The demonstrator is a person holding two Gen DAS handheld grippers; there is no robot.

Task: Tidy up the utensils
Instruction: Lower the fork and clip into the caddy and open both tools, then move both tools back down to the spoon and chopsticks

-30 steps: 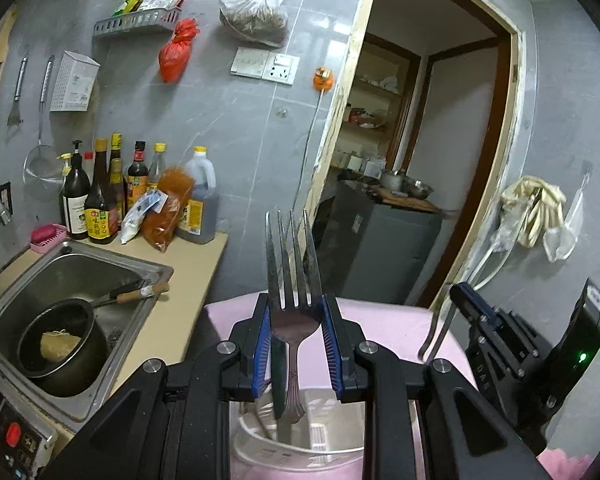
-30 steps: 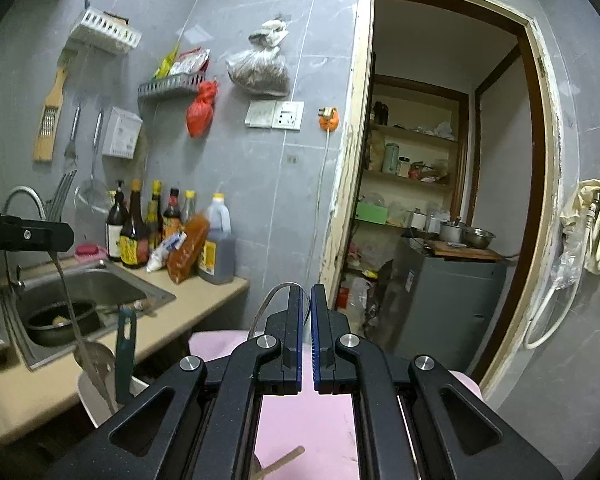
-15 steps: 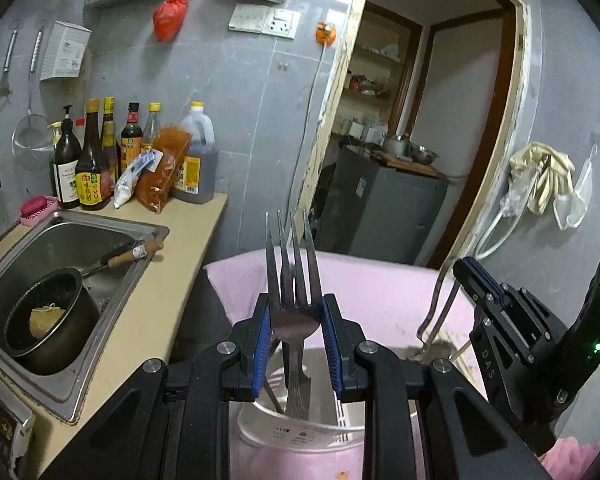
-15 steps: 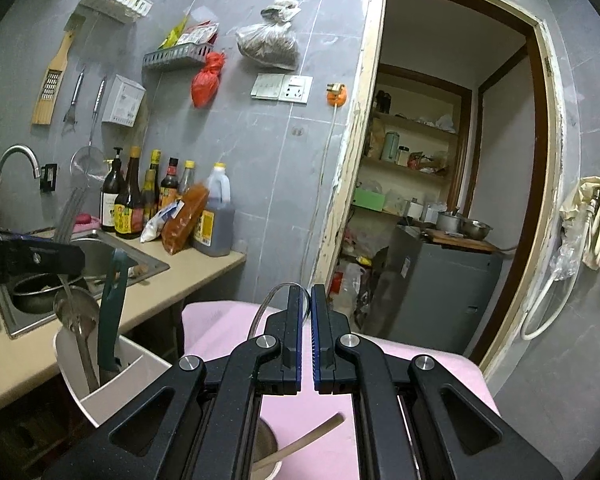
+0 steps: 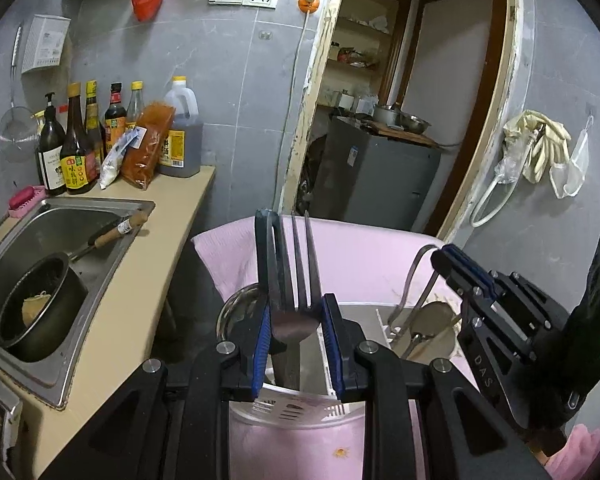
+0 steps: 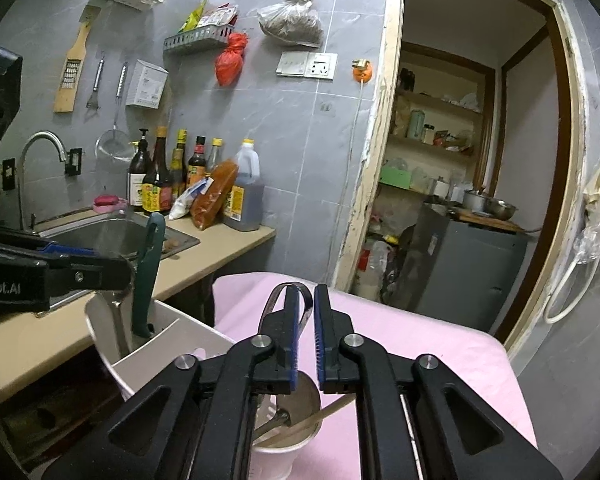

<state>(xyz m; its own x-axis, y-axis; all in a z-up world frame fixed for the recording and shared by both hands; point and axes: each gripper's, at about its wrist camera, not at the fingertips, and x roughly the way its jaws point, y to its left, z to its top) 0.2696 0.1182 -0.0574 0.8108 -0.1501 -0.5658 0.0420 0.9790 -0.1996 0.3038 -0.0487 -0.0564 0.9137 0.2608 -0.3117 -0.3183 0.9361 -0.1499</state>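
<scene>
My left gripper [image 5: 296, 336] is shut on a steel fork [image 5: 300, 280], tines up, with its handle down inside a white slotted utensil holder [image 5: 292, 410] on the pink cloth. A dark green handle [image 5: 266, 256] stands in the holder beside the fork; it also shows in the right wrist view [image 6: 148, 276]. My right gripper [image 6: 307, 344] is nearly closed around a looped metal handle [image 6: 288, 292] over a white cup [image 6: 288, 436] that holds a chopstick [image 6: 320, 416] and a metal utensil. From the left wrist view the right gripper [image 5: 444, 260] grips that loop.
A pink cloth [image 5: 364, 256] covers the table. A beige counter [image 5: 140, 276] with a steel sink [image 5: 52, 240] and a dark pot [image 5: 36, 312] lies to the left. Sauce bottles [image 5: 80, 140] line the tiled wall. A doorway [image 6: 472, 160] opens behind.
My left gripper has lowered the fork deeper into the holder. The right gripper's jaws have parted slightly around the looped handle and it sits lower over the cup.
</scene>
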